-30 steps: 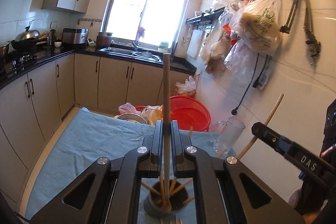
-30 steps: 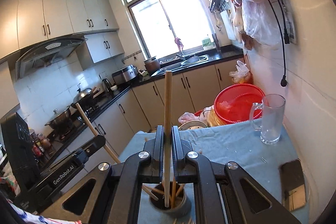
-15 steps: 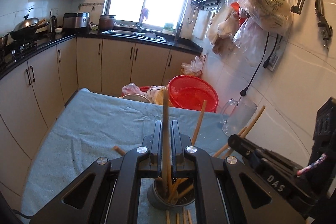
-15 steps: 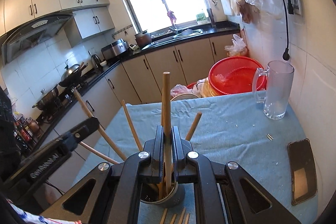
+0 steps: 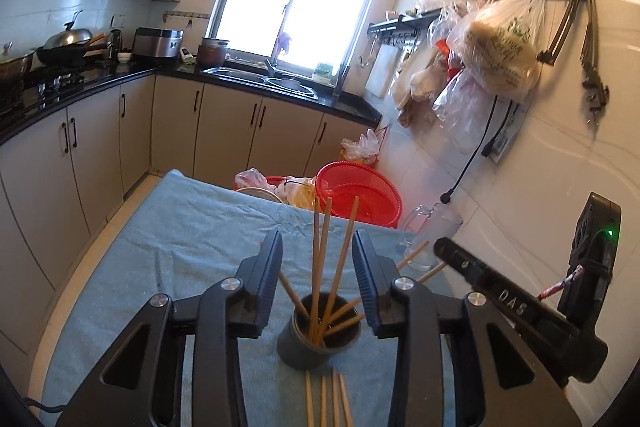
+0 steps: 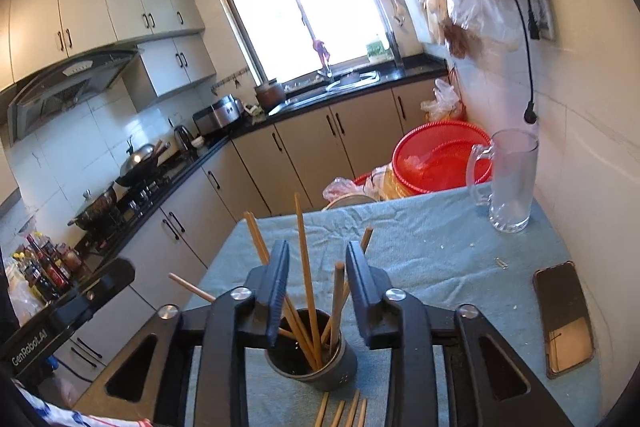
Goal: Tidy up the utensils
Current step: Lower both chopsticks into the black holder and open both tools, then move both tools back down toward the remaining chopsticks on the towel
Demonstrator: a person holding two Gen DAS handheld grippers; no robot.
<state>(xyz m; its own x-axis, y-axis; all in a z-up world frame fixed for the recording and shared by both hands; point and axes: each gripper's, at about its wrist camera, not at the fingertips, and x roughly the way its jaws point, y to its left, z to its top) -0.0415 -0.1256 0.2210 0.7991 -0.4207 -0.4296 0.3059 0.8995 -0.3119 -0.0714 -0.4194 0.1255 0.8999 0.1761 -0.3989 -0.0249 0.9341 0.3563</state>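
chopsticks (image 5: pixel 320 263) stand in the holder (image 5: pixel 318 337) between both grippers' parted jaws.

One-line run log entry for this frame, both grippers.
left gripper: open, empty | right gripper: open, empty | chopsticks: standing in cup | loose chopsticks: on blue cloth in front of cup

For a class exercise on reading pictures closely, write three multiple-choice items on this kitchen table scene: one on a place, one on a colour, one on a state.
1. Where do the loose wooden chopsticks lie?
A. on the blue cloth, on the camera's side of the dark round holder cup
B. in the clear glass mug
C. on the black phone

2. What colour is the plastic basin beyond the table?
A. green
B. red
C. white

3. How do the left gripper and right gripper stand?
A. both shut
B. one shut
C. both open

Answers: 1 A, they show below the cup; 2 B, plainly red; 3 C, each pair of fingers is spread, gripping nothing.
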